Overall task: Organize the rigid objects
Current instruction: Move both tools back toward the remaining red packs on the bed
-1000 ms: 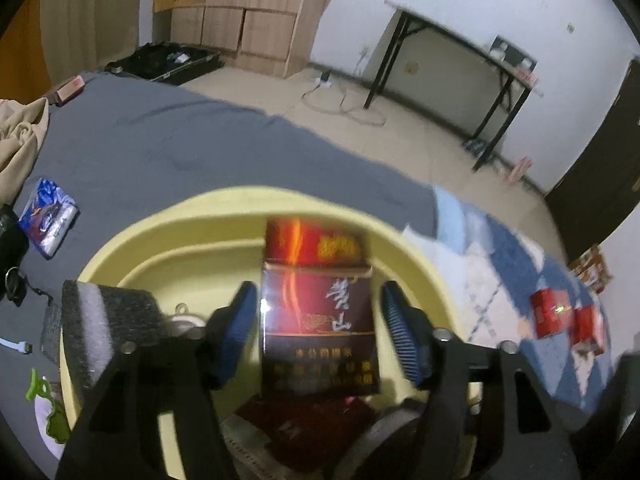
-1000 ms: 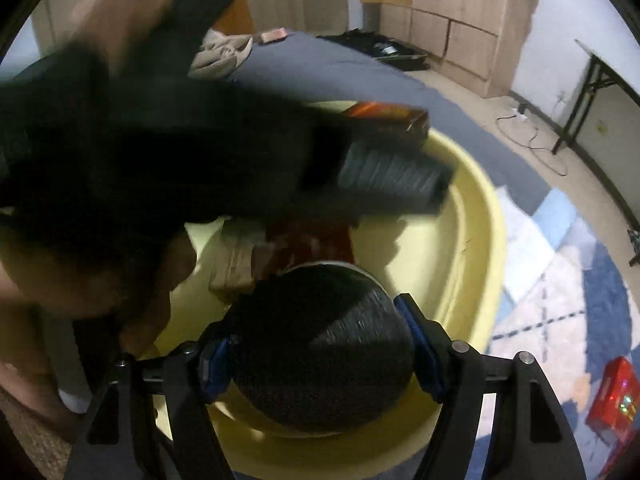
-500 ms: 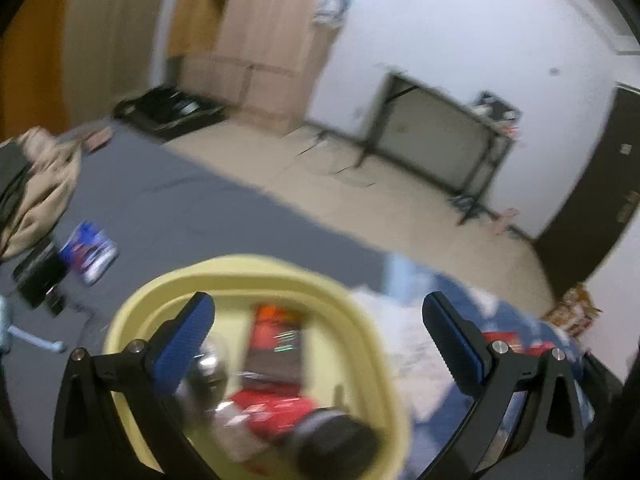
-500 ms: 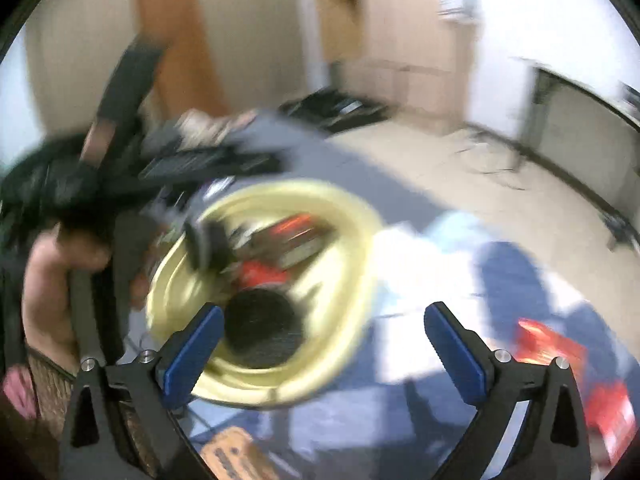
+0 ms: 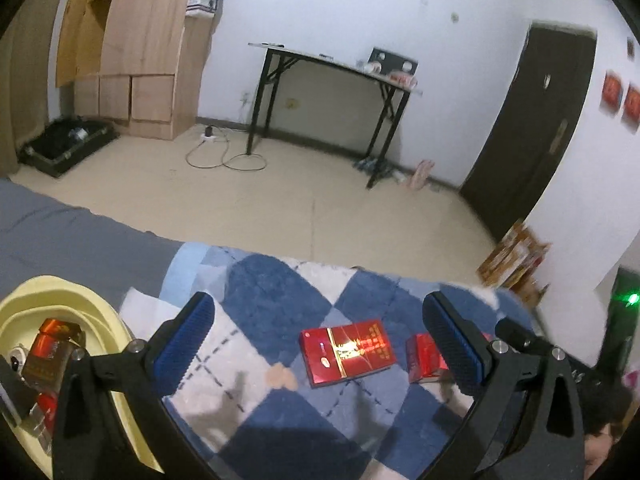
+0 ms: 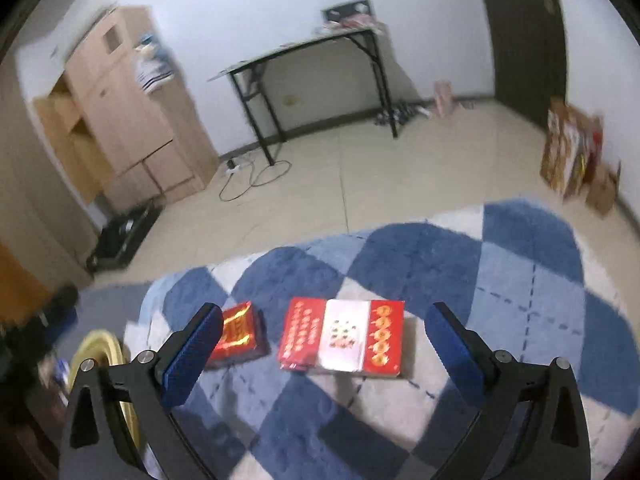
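My left gripper (image 5: pixel 320 340) is open and empty above the blue and white checked rug (image 5: pixel 260 288). A red cigarette pack (image 5: pixel 347 353) lies flat between its fingers, and a second red pack (image 5: pixel 424 358) lies partly behind the right finger. The yellow basin (image 5: pixel 108 320) at the left edge holds a dark red pack (image 5: pixel 50 348) and other items. My right gripper (image 6: pixel 324 340) is open and empty above the rug. A wide red and white box (image 6: pixel 343 338) lies between its fingers, with a dark red pack (image 6: pixel 239 336) by the left finger. The basin rim (image 6: pixel 96 344) shows at lower left.
A black folding table (image 5: pixel 332 92) stands against the far wall, with a wooden cabinet (image 5: pixel 132 60) to its left and a dark door (image 5: pixel 532 128) to its right. A cable (image 5: pixel 224 156) lies on the floor. Boxes (image 6: pixel 572 156) stand by the wall.
Both grippers let go of their loads in the basin, opened wide and swung right, away from the basin, to hover over the red packs on the rug.
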The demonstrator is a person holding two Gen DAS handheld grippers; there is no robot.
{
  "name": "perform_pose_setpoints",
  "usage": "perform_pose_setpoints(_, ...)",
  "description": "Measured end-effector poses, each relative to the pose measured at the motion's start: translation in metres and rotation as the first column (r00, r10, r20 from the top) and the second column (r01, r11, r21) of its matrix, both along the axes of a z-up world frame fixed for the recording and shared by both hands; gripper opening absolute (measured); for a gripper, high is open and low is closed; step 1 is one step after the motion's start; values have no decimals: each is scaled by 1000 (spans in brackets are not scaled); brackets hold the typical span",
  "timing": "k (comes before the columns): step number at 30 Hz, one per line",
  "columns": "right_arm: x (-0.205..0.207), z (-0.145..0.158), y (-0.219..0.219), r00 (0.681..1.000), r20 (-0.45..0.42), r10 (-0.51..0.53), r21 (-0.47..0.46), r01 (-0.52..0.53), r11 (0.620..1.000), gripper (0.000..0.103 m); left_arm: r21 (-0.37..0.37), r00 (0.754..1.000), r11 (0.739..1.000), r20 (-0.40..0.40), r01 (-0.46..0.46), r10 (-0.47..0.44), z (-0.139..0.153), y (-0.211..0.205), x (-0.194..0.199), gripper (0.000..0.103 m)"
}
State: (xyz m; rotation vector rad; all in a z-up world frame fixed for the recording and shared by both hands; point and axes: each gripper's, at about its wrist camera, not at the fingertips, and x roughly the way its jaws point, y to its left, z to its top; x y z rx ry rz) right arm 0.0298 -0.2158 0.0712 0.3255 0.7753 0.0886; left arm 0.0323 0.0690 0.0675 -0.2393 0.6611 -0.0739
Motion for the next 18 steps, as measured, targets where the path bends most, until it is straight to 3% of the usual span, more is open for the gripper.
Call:
perform_pose_setpoints(4,22,-12,-32,997,-69,41,9,-40,999,103,107,999,994,-40,-21,26,-13,-30,-16,103)
perform_pose_setpoints(7,37,-23,-47,992,-116,48,52,-42,998,103,169,988,984,-131,-53,76,-37,-41,-27,103)
perform_pose_setpoints(10,41,-26,-57,989,-144,27,72,-17,997,103,164,981,986,-185,-27,57,-52,-50,-9,103)
perform_pose_setpoints(12,42,-25,-56,990,-142,22,55,-15,998,103,116,988,993,-156,-4,22,-55,-56,-2,103)
perform_pose_setpoints(15,44,-22,-53,991,-132,15,38,-10,999,103,107,986,991,-156,78,-61,-60,-60,3,103)
perform_pose_setpoints(18,50,-29,-46,988,-153,17,16,-15,1000,103,61,988,997,-152,51,-41,-64,-49,8,103)
